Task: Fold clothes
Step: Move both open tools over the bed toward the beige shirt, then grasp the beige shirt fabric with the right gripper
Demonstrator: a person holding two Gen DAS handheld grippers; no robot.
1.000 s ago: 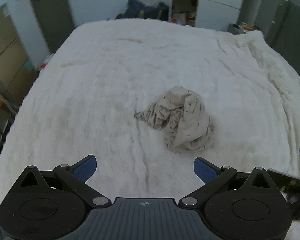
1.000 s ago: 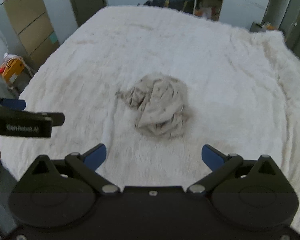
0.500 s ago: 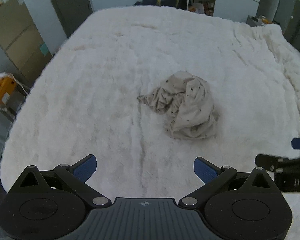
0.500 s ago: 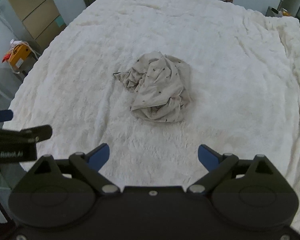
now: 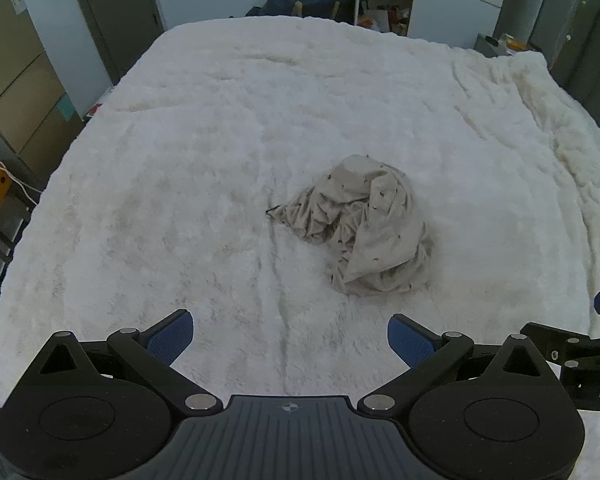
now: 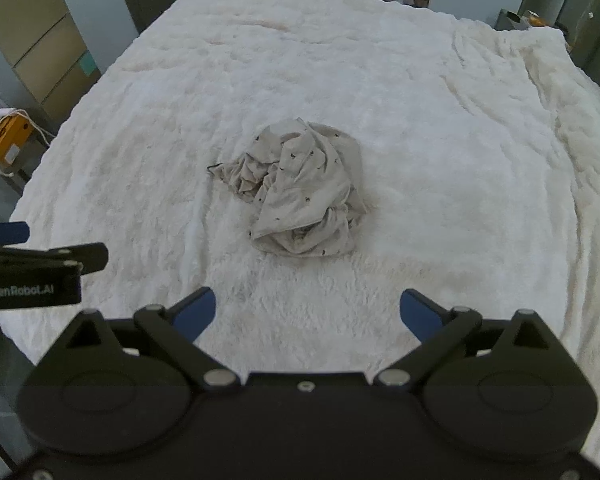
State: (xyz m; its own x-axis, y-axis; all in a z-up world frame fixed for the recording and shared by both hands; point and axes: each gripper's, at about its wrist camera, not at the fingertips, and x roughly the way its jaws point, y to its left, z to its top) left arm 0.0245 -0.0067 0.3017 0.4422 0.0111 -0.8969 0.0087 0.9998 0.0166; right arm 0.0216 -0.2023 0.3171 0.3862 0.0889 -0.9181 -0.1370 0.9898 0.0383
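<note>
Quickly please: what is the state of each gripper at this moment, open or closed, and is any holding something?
Left gripper: open, holding nothing.
Right gripper: open, holding nothing; the crumpled garment lies untouched on the white blanket.

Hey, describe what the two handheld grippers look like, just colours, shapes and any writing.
Both the left gripper and right gripper are matte black, with angular linkage arms, silver pivot pins, round discs and blue pads. The left one's side reads "GenRobot.AI" in white.

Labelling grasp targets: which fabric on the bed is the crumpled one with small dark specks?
The beige garment bunched mid-bed. The white fluffy blanket under it is plain and spread out.
</note>
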